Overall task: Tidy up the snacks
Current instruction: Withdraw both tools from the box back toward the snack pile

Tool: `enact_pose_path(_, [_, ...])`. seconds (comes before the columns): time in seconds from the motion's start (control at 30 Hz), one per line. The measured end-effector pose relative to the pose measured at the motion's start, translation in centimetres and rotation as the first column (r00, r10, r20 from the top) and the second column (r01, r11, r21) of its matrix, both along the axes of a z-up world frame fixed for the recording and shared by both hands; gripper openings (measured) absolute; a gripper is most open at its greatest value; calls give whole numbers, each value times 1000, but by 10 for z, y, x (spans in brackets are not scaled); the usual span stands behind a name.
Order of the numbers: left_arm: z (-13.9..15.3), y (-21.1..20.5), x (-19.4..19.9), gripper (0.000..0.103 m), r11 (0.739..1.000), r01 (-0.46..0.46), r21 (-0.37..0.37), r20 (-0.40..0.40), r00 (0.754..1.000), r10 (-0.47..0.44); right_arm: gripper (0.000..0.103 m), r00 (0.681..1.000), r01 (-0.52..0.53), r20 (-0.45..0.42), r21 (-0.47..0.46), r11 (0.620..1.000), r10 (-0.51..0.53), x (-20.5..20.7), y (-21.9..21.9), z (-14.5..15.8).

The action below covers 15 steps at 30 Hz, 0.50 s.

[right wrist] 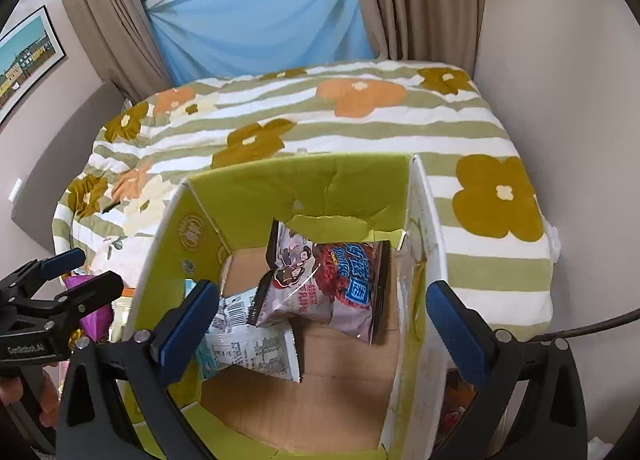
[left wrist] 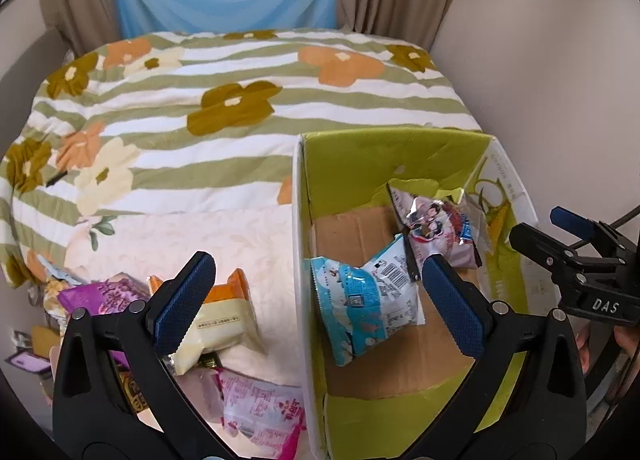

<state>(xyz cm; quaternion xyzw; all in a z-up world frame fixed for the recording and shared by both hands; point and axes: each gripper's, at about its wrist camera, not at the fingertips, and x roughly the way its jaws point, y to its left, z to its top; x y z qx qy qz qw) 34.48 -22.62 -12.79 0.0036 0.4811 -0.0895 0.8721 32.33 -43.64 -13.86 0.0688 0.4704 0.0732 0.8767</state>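
left gripper (left wrist: 316, 300): fingers spread, nothing held | right gripper (right wrist: 320, 324): fingers spread over box (right wrist: 304, 188), empty | risk: loose packets (left wrist: 224, 324) beside left fingers could be fumbled against box wall

floral quilt (left wrist: 224, 72), blue cloth (right wrist: 260, 16), beige curtains (right wrist: 420, 0), perhaps a framed print (right wrist: 24, 60).

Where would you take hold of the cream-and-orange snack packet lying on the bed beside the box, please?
Grip the cream-and-orange snack packet across its puffed middle, coming down from above with the open left gripper. It lies on top of the pile, its orange end pointing up the bed, so its long sides look free; the green-lined cardboard box stands to its right, so approach from the left.
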Motion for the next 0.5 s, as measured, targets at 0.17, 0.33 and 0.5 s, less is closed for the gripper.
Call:
enact_pose_path(0.17, [23,-3,-18,102,1000,-6,-1,50,999,6,103,999,-8,36,13,1000,8,-17,-2,20])
enact_pose_path(0.33, [42,-1,-43,102,999,-32,5,89,996,31,103,997,-30,68,0,1000,30,-36,-1,40])
enact_pose_path(0.5, [55,6,-73,102,999,-51,12,111,993,50,103,993,-50,104,8,999,49,-54,-2,53])
